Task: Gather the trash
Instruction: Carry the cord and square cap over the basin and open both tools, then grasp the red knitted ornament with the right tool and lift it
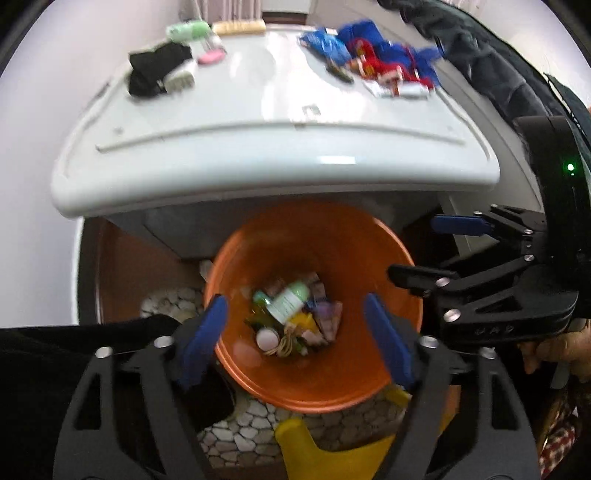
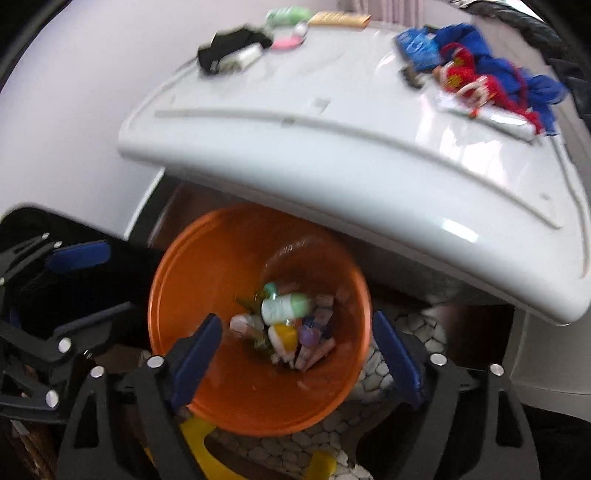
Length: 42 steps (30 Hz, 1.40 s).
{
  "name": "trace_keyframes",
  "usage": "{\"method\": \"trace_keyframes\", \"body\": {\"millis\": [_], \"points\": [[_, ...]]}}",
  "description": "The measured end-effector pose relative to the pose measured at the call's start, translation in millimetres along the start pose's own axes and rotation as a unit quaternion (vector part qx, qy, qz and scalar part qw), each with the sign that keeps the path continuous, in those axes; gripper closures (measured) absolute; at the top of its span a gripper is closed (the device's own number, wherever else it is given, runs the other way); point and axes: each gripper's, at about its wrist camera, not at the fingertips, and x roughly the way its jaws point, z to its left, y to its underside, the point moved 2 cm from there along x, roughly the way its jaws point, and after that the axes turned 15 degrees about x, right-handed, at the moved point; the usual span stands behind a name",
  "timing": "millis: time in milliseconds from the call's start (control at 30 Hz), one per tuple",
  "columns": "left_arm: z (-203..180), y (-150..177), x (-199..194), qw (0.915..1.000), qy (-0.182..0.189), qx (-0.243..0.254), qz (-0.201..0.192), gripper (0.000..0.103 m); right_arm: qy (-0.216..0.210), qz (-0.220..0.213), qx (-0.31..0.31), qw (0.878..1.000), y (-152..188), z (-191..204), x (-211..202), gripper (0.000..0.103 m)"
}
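An orange bin [image 1: 343, 258] stands on the floor below a white appliance top [image 1: 258, 122]. It holds several pieces of trash, among them a white and green bottle [image 1: 290, 297]. My left gripper [image 1: 295, 339] is open and empty above the bin's near rim. My right gripper [image 2: 301, 354] is open and empty above the same bin [image 2: 207, 280], where the bottle [image 2: 286, 306] also shows. The right gripper also shows at the right of the left wrist view [image 1: 424, 251], open. The left gripper shows at the left of the right wrist view [image 2: 96, 280], open.
On the appliance top lie a black cloth [image 1: 153, 68], a pink item [image 1: 210, 56], a green item [image 1: 186, 30], a blue packet [image 1: 327, 46] and a red and blue cloth pile [image 1: 391, 61]. A yellow object [image 1: 332, 454] and a pebble-pattern mat [image 1: 243, 432] lie on the floor.
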Motion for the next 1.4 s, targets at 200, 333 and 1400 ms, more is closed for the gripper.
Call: {"method": "trace_keyframes", "body": {"millis": [200, 333, 1400], "points": [[9, -34, -18, 0.9990, -0.031, -0.002, -0.033, 0.020, 0.057, -0.145, 0.037, 0.987, -44, -20, -55, 0.005], [10, -77, -34, 0.9935, -0.056, 0.008, -0.099, 0.014, 0.089, -0.227, 0.045, 0.969, -90, -32, -99, 0.005], [27, -125, 14, 0.9884, -0.042, -0.049, -0.137, 0.014, 0.044, -0.152, 0.068, 0.985, -216, -76, -11, 0.087]]}}
